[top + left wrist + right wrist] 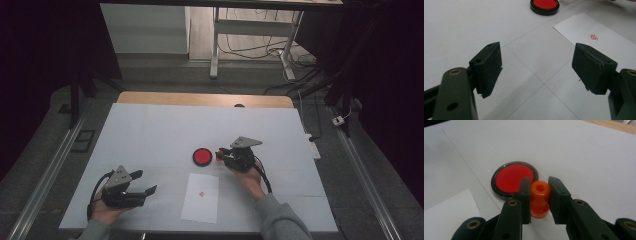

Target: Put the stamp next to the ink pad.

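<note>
Landmark: the red ink pad [202, 156], a round black-rimmed dish near the middle of the white table cover [150, 130].

Right gripper [539, 195]: jaws drawn in narrow on the orange stamp [539, 200], clamped on its waisted handle. The stamp stands upright just beside the ink pad, on its right side in the high view, its base at or very near the cover (contact with the cover cannot be told). In the high view the right gripper [227, 156] sits hard against the pad's right edge.

Left gripper [145, 192]: jaws wide apart, holding nothing, resting well clear of the pad, toward the person and to the left. Its own view shows the left gripper [536, 67] with bare cover between the pads.

Paper sheet [200, 197]: lies just on the near side of the pad and bears one small red imprint [594, 37] near its centre.

Judgement: with a print on the sheet and the stamp upright beside the pad, the step in hand reads as setting the stamp down, or else taking it up for re-inking (the frames do not decide). If parking, the next move calls for opening the jaws evenly and backing off without tipping the stamp; if re-inking, a short lift across the pad's rim and a flat press.
</note>
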Available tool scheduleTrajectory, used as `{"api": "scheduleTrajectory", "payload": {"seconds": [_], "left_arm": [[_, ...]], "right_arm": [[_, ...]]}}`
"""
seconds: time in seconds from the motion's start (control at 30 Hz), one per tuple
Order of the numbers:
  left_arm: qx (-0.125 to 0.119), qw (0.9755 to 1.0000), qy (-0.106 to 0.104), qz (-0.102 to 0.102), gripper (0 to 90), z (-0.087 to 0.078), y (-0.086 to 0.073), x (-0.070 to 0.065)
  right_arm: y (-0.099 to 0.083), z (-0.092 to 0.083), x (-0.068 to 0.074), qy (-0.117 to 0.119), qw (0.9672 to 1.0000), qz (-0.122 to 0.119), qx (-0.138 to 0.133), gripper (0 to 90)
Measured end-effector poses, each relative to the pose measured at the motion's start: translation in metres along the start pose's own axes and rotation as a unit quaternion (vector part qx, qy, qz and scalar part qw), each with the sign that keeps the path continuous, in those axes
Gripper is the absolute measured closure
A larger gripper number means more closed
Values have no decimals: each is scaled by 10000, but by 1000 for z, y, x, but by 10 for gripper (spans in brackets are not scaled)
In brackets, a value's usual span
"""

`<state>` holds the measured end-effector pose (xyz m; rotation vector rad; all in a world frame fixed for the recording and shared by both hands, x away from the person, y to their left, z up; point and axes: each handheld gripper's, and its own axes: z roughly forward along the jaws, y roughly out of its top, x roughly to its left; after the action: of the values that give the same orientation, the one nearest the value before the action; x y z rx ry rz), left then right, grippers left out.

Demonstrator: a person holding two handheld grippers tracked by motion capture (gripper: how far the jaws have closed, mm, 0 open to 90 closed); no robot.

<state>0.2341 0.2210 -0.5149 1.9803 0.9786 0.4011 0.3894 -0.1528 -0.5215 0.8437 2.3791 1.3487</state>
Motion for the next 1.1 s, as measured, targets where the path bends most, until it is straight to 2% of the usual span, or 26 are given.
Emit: {"api": "scheduleTrajectory", "payload": {"seconds": [0.27, 0.6, 0.83, 0.93, 1.1], "left_arm": [[2, 10000, 8, -8, 244, 0, 0, 0], [-3, 10000, 17, 2, 243, -1, 0, 0], [-18, 10000, 21, -1, 243, -1, -1, 1], [-18, 10000, 17, -11, 243, -1, -1, 1], [-23, 10000, 35, -50, 243, -1, -2, 3]], "right_arm": [[-3, 6, 2, -63, 9997, -137, 212, 721], [-5, 8, 2, -90, 9994, -158, 294, 712], [-3, 4, 2, -145, 9996, -149, 214, 577], [-1, 0, 1, -61, 10000, -49, 39, 539], [2, -10, 0, 29, 9999, -93, -38, 499]]}}
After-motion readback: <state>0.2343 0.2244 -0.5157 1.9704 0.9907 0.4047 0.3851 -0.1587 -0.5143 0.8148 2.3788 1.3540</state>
